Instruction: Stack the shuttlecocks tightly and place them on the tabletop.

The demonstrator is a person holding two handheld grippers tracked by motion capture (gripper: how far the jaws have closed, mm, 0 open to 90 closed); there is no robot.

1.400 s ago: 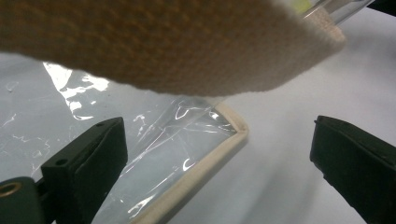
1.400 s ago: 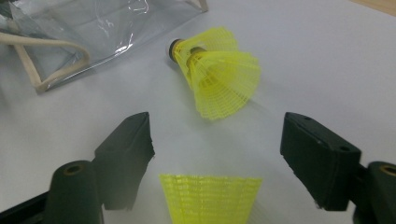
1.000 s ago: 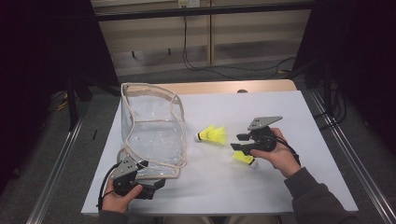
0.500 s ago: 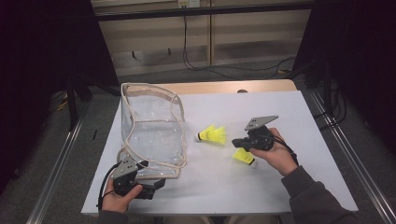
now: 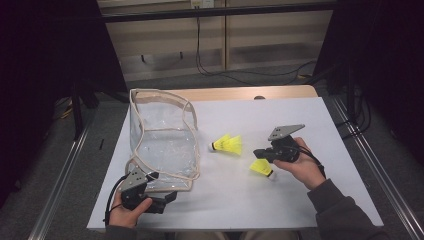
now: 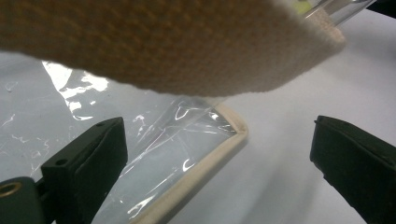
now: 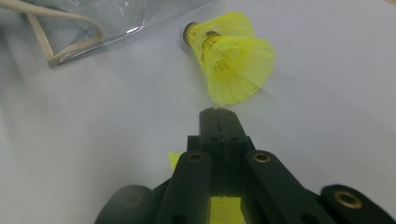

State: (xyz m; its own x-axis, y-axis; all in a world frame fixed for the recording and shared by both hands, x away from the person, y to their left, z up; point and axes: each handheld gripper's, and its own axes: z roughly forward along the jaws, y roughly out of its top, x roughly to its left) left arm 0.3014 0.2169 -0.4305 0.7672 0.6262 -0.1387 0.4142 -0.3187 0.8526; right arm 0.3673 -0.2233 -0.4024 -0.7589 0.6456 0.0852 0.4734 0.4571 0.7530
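A white table (image 5: 300,120) lay under both the left hand-held gripper (image 5: 169,198) and the right hand-held gripper (image 5: 256,152). A wooden strip (image 5: 235,93) ran along its edge, well beyond both. Grey floor (image 5: 90,145) spread outward from the left hand-held gripper, with a metal rail (image 5: 62,180) crossing it. A second metal rail (image 5: 372,165) ran outward of the right hand-held gripper, past the table's side. Black cables (image 5: 225,75) trailed on the floor far ahead of both, below pale wall panels (image 5: 270,30).

shuttlecocks: 2, yellow | far one (image 5: 227,144) lying sideways on table | near one (image 5: 261,167) under right hand
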